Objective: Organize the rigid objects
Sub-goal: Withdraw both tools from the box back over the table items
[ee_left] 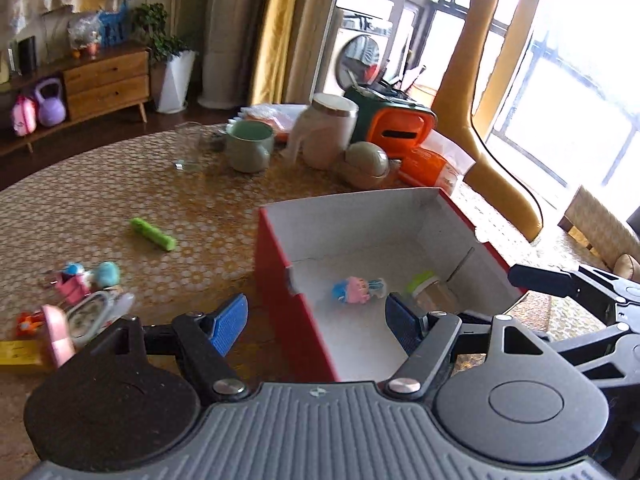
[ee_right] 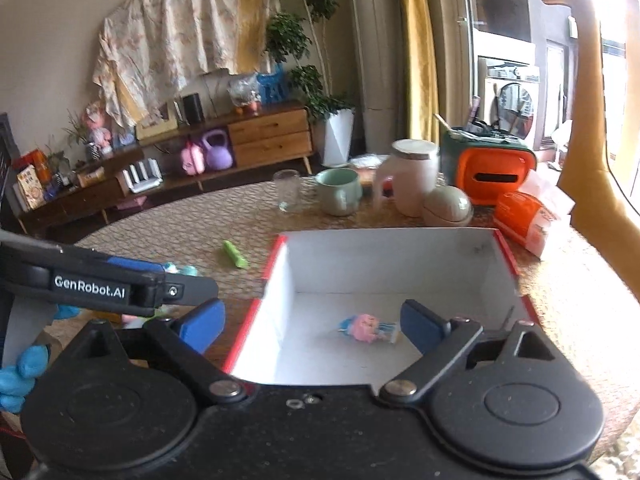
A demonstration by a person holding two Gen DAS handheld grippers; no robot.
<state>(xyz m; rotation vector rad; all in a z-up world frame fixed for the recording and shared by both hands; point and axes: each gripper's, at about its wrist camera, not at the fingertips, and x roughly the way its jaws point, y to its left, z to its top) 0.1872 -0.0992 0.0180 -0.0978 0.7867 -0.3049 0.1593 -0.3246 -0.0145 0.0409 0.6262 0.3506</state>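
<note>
A red box with a white inside (ee_left: 276, 264) (ee_right: 508, 268) stands on the round table. A pink and blue toy figure (ee_left: 358, 290) (ee_right: 370, 328) lies on its floor, and a small jar with a green lid (ee_left: 426, 286) lies beside it. My left gripper (ee_left: 316, 320) is open and empty, its fingers astride the box's near left wall. My right gripper (ee_right: 310, 322) is open and empty over the box's near edge. A green stick (ee_left: 154, 234) (ee_right: 235, 254) lies on the table left of the box. Several small toys (ee_left: 86, 280) lie at the left edge.
At the back of the table stand a glass (ee_right: 288, 190), a green mug (ee_right: 340, 192), a white jar (ee_right: 410, 176), an orange and green case (ee_right: 494, 172) and an orange packet (ee_right: 524, 216). A tall giraffe figure (ee_left: 476, 80) stands at the right.
</note>
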